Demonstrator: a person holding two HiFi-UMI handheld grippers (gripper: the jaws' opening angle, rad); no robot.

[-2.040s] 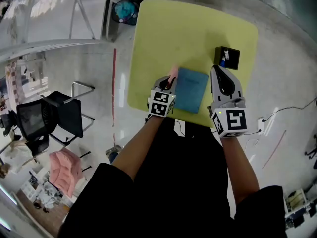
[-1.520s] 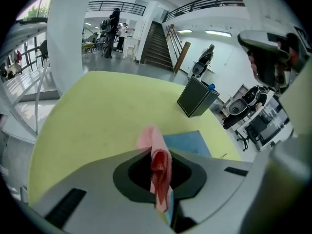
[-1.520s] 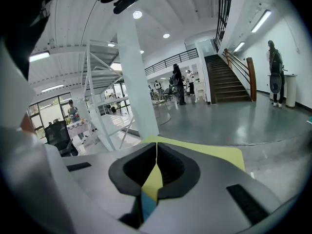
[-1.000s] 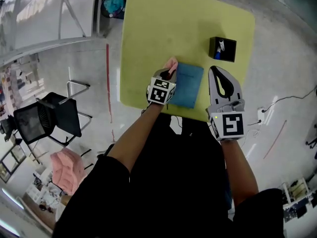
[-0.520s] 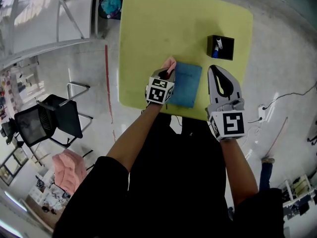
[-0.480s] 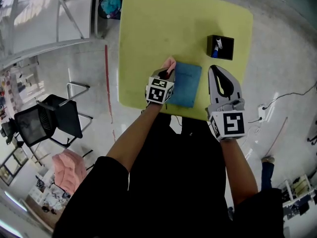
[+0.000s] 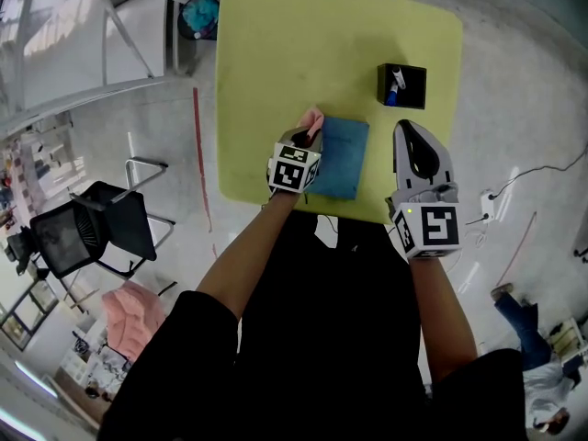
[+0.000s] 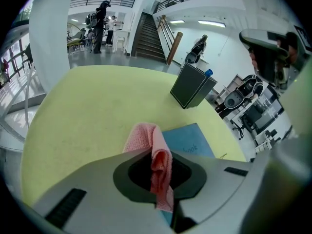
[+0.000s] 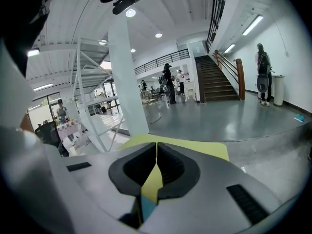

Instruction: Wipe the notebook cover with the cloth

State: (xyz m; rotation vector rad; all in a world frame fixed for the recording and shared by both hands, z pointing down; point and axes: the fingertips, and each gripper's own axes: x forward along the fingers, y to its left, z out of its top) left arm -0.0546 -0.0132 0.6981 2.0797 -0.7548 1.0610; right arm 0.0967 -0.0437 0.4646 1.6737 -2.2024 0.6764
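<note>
My left hand-held gripper pinches the pink cloth by the far left corner of the blue notebook on the yellow surface, and my right hand-held gripper, jaws together and empty, is just right of the notebook.

The cloth is pink, the notebook blue, the table yellow-green and the box black. The left gripper and right gripper are grey, each bearing black-and-white square markers.
</note>
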